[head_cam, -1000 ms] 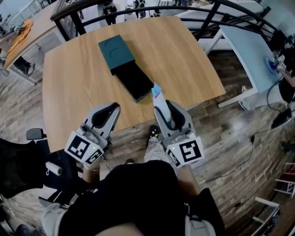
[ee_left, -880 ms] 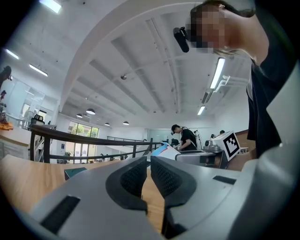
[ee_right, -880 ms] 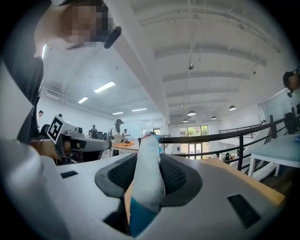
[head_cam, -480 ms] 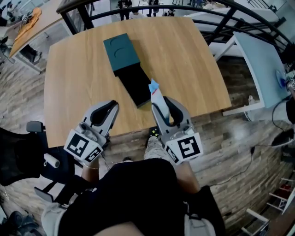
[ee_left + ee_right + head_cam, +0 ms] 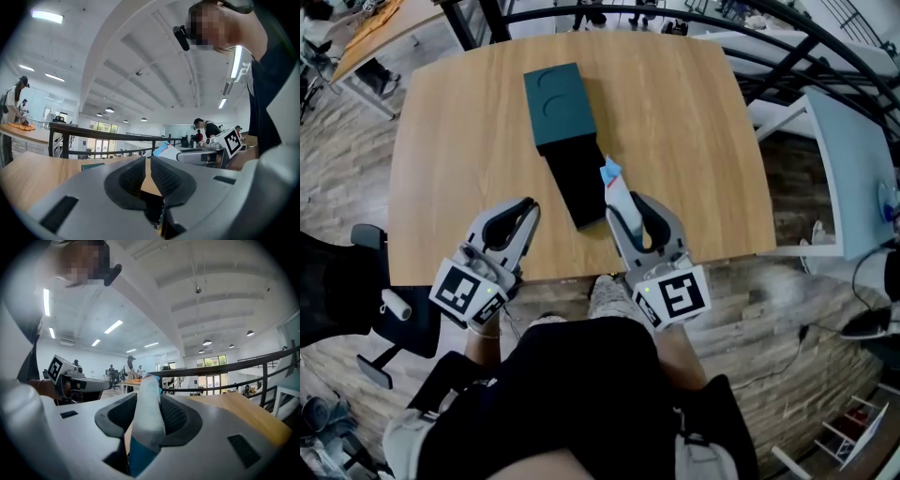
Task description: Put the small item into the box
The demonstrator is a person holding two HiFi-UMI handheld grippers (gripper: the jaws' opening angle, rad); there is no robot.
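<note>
While the left gripper shows narrow, empty jaws, the right gripper pinches a white-and-blue tube beside the teal-and-black rectangular box, near the wooden table's front edge.

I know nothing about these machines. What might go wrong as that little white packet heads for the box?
1. The white-and-blue soft packet sticks well out past the right gripper, so it could tilt or slip.
2. The black open tray of the teal box is narrow; a release off target may land on the wooden table.
3. The left gripper is shut, empty and not steadying the box, so a nudge might shift it.
</note>
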